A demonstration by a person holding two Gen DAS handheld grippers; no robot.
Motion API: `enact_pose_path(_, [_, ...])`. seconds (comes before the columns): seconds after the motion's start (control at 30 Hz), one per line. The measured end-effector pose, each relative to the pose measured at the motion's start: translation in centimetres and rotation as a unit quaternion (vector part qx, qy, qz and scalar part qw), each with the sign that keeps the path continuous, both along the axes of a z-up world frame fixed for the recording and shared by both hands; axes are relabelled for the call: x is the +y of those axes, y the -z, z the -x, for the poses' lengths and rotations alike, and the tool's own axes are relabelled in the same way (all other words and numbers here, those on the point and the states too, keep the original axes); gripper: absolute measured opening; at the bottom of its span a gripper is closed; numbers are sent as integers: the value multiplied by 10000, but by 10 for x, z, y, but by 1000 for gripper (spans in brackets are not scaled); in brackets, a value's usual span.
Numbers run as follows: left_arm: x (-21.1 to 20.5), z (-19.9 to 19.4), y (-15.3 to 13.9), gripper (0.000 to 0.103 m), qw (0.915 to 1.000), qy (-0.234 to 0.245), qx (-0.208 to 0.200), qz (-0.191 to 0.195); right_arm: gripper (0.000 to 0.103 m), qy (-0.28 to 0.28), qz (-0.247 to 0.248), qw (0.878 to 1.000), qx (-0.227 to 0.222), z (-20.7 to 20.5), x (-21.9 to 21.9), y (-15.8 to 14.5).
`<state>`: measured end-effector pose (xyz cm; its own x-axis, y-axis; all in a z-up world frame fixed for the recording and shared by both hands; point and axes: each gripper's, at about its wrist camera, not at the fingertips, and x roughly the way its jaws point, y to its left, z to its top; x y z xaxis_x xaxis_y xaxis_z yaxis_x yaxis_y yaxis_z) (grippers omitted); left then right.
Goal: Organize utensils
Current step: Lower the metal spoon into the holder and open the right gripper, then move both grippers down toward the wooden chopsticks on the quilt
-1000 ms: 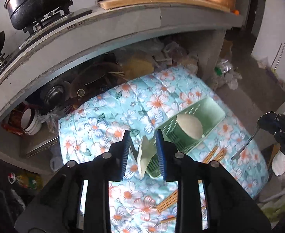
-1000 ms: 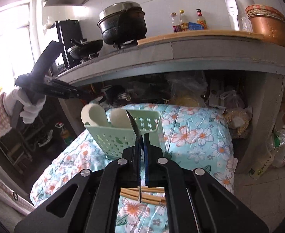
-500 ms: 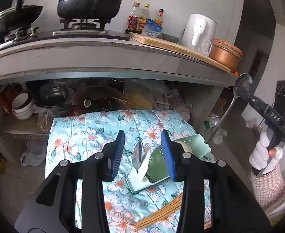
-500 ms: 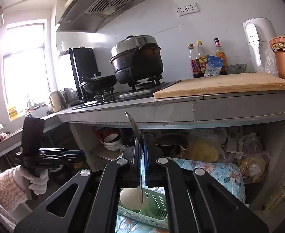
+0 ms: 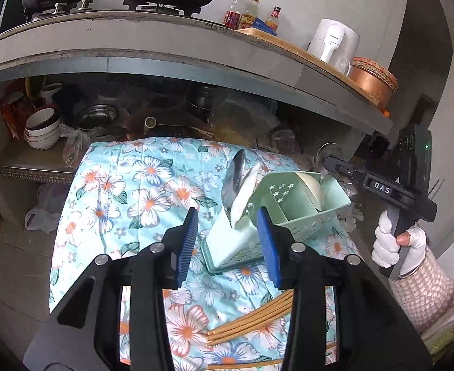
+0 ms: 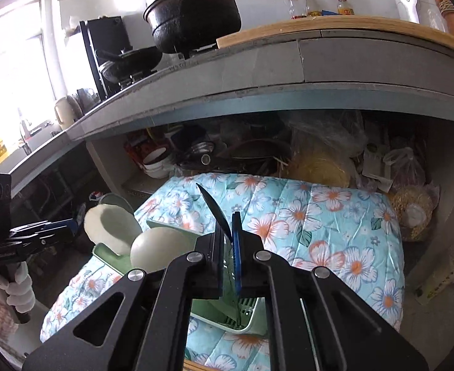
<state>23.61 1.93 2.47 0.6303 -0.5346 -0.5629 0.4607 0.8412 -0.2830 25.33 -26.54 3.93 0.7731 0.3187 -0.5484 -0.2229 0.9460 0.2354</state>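
A desk covered with a floral cloth (image 5: 140, 198) stood below a kitchen counter (image 5: 165, 58) as the sorting of utensils went on. At the left, the left gripper (image 5: 227, 241) hung over the cloth with its blue pads apart and nothing between them; its log change was slight, so the jaws simply stood open. Just beyond it, toward the desk's far right corner, the green caddy (image 5: 301, 213) lay tipped on its side on the cloth, its compartments facing up and right. A metal spoon (image 5: 234, 176) and a pale ladle (image 5: 245, 191) leaned out of its near compartment, and a second pale ladle (image 5: 312, 188) sat in the next one. Nearer the desk's front edge, a bundle of wooden chopsticks (image 5: 251, 318) lay loose on the cloth, not yet sorted. At the right, the right gripper (image 6: 228, 247), held in a white-gloved hand (image 5: 397, 241), was poised above the caddy's open end with its jaws just starting to part around the thin handle of a dark spoon (image 6: 214, 210), whose bowl stuck up past the fingertips. By the look of it, the task was roughly midway: three pieces were stowed, a fourth was about to be dropped in, and the chopsticks remained, along with, probably, righting the caddy.
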Motion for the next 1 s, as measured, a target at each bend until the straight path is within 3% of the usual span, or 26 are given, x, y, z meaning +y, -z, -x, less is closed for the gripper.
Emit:
enact_pose_path(0.03, [-1,3,1,40,10000,-39,-57,-24,9,-22,-16,10000,-11,1,0,-1])
enact_pose_path(0.13, [-3,12,10,44,10000,33,7,51,35,-8,-35,10000,-46,5,1,-4])
enact_pose_path(0.17, [-5,15,13,44,10000,51,39,36,39,-26,-76,9999,-92,9,1,-5])
enact_pose_path(0.63, [-13,43,21,44,9994,231,-70,250,54,370,-199,9984,-366,64,-16,-42])
enact_pose_path(0.7, [-11,48,21,44,9993,234,-86,267,60,469,-125,9981,-370,77,-17,-45])
enact_pose_path(0.77, [-9,53,21,44,9994,232,-164,213,76,567,-41,9978,-335,90,-17,-45])
enact_pose_path(0.87, [-6,61,23,47,9993,261,-206,195,89,837,121,9961,-253,110,-17,-40])
enact_pose_path(1.0, [-1,72,27,50,9992,265,-291,62,97,1267,192,9917,26,137,-17,-21])
